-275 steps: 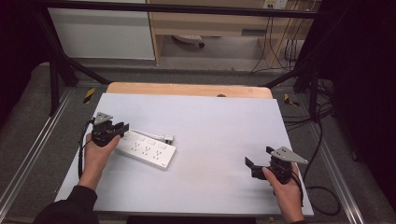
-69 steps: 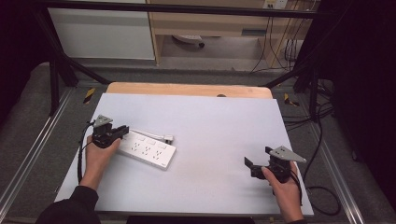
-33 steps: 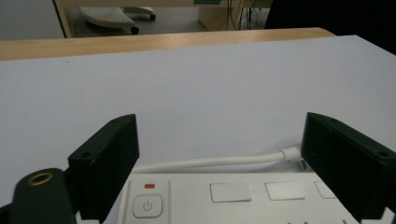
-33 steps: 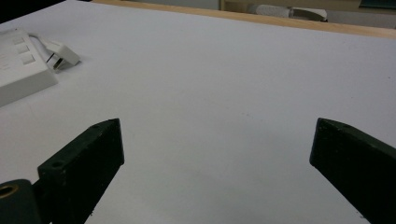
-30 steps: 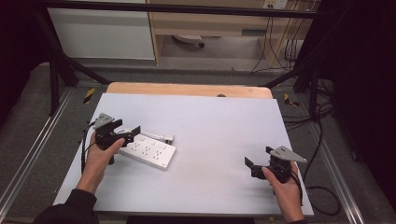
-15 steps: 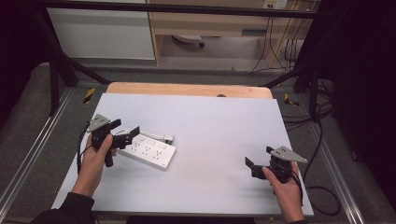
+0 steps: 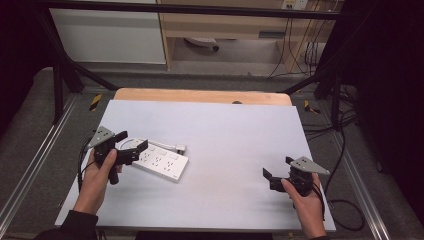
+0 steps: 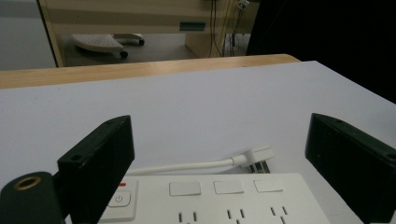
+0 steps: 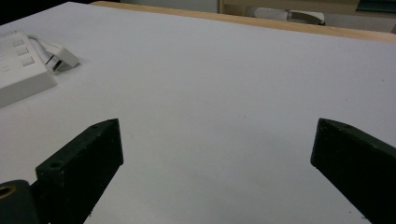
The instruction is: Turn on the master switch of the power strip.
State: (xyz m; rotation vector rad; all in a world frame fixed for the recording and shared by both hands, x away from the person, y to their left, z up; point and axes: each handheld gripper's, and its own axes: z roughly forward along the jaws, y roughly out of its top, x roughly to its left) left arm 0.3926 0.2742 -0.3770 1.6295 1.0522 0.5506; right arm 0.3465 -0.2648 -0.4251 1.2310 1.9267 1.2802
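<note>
A white power strip (image 7: 161, 161) lies flat on the left half of the white tabletop (image 7: 235, 130). Its short white cable (image 7: 160, 145) ends in a plug (image 7: 180, 148) just behind it. My left gripper (image 7: 131, 142) hovers over the strip's left end, open, with nothing held. In the left gripper view the jaws stand wide apart, with the strip (image 8: 210, 198), its power button (image 8: 119, 198) and the plug (image 8: 259, 156) between them. My right gripper (image 7: 276, 169) rests open near the front right. Its own view shows bare table, with the strip (image 9: 18, 70) far off at the left.
A wooden table edge (image 7: 200, 95) shows behind the white top. Metal rails (image 7: 30, 165) run along both sides on the floor. Cables (image 7: 345, 210) trail at the right. Black frame posts (image 7: 65, 75) stand at the back corners.
My left gripper has lifted from the strip's left end and shifted slightly left, its jaws now pointing over the strip. The right gripper and the strip have stayed put.
</note>
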